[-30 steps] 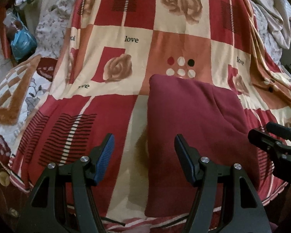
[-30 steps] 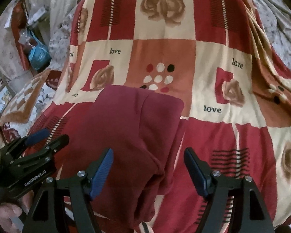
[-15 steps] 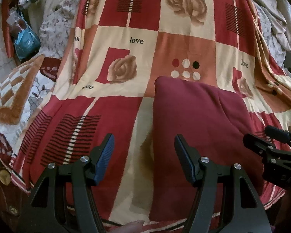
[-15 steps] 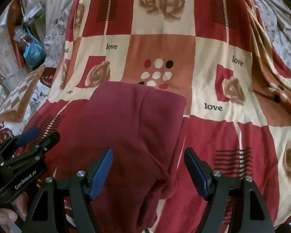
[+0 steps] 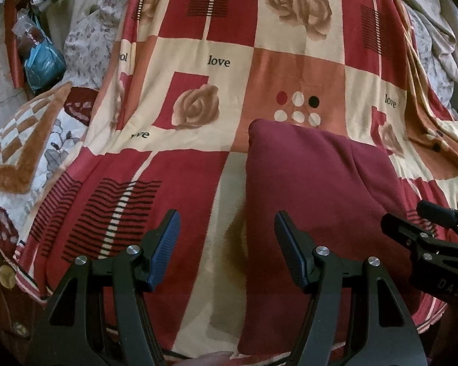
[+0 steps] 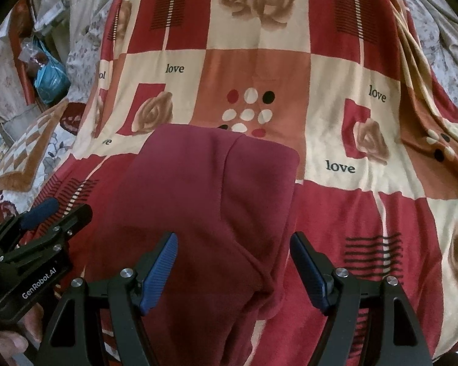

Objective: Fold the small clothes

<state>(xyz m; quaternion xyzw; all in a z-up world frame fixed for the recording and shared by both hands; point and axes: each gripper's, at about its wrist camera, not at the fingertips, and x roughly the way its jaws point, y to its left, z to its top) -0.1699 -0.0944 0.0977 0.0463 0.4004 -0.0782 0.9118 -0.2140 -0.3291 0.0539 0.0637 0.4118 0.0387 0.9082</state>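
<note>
Over the last second both of my grippers have drawn back a little from the maroon garment [image 5: 317, 189], which lies unchanged as a folded rectangle on the patchwork "love" blanket [image 5: 216, 61]; I judge this fold finished, with at most one more to make. My left gripper [image 5: 226, 244] stands wide open over the garment's left edge, holding nothing. My right gripper [image 6: 233, 267] is equally wide open above the garment's near right corner, where a loose layer [image 6: 259, 274] bulges, and grips nothing.
</note>
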